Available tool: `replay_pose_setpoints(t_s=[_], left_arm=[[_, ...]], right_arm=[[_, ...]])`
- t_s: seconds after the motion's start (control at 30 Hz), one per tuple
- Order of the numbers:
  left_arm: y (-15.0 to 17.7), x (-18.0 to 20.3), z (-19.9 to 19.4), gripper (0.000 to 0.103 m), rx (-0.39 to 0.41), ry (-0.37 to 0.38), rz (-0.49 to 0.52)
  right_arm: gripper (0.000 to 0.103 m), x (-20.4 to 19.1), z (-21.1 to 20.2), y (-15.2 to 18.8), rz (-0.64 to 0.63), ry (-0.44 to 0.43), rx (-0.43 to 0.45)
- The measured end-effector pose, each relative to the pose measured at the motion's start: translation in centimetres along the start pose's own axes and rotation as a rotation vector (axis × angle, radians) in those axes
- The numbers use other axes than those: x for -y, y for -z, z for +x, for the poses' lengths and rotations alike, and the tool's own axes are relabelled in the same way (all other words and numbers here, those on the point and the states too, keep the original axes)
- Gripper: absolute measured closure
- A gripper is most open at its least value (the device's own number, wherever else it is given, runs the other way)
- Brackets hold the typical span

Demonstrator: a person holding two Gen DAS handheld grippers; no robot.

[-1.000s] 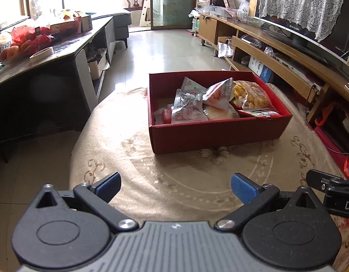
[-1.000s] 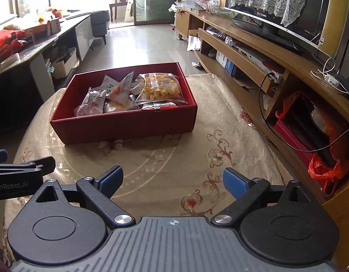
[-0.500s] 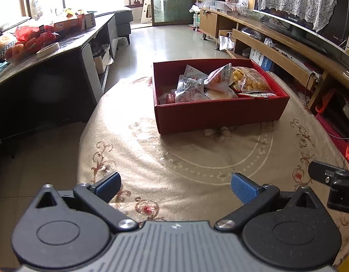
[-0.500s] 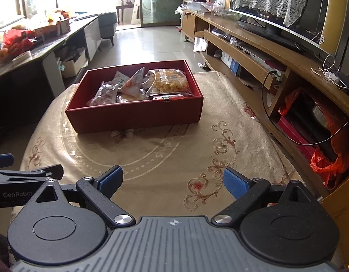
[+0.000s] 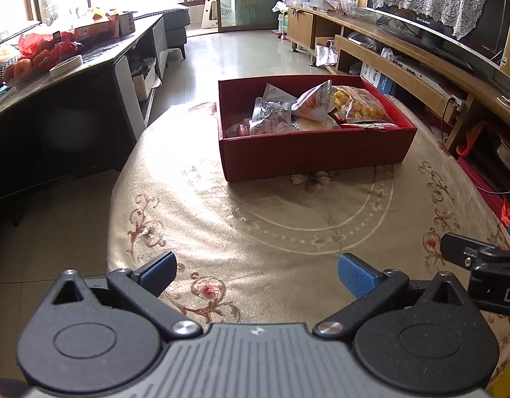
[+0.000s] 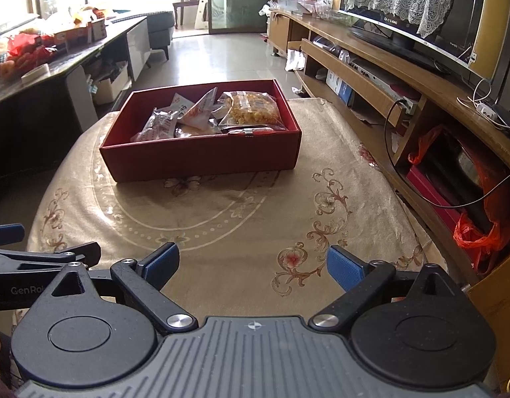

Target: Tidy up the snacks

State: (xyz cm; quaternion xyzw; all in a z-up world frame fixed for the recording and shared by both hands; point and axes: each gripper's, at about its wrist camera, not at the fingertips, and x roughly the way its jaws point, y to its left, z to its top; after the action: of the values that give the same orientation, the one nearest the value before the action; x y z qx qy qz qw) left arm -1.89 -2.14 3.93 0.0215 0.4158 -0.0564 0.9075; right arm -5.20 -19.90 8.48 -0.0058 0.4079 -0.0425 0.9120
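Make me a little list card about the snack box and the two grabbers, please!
box: red box, open top, on the round table
cloth: beige with flower swirls
inside box: yellow snack bag on its right side, silver packet on its left, white and red packet between them
snacks outside box on table: none seen
left gripper: open, holding nothing, apart from the box
right gripper: open, holding nothing, apart from the box

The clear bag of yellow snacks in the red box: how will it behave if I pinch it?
The clear bag of yellow snacks looks puffy and crinkled, so probably light and floppy. Its glossy film may slip. The contents look brittle, so a hard pinch might crush them.
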Motion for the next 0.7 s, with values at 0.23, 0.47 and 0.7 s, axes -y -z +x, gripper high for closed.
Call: replay_pose_setpoints(t_s=[0.23, 0.47, 0.7], left_arm=[[0.10, 0.17, -0.06, 0.002, 0.004, 0.002, 0.006], [0.13, 0.22, -0.15, 0.002, 0.010, -0.001, 0.007], [0.11, 0.22, -0.16, 0.002, 0.012, -0.003, 0.008]], right_arm=[[0.005, -0.23, 0.27, 0.19, -0.012, 0.008, -0.016], [0.005, -0.27, 0.27, 0.20, -0.015, 0.008, -0.019], [0.005, -0.28, 0.37, 0.20, -0.015, 0.007, -0.021]])
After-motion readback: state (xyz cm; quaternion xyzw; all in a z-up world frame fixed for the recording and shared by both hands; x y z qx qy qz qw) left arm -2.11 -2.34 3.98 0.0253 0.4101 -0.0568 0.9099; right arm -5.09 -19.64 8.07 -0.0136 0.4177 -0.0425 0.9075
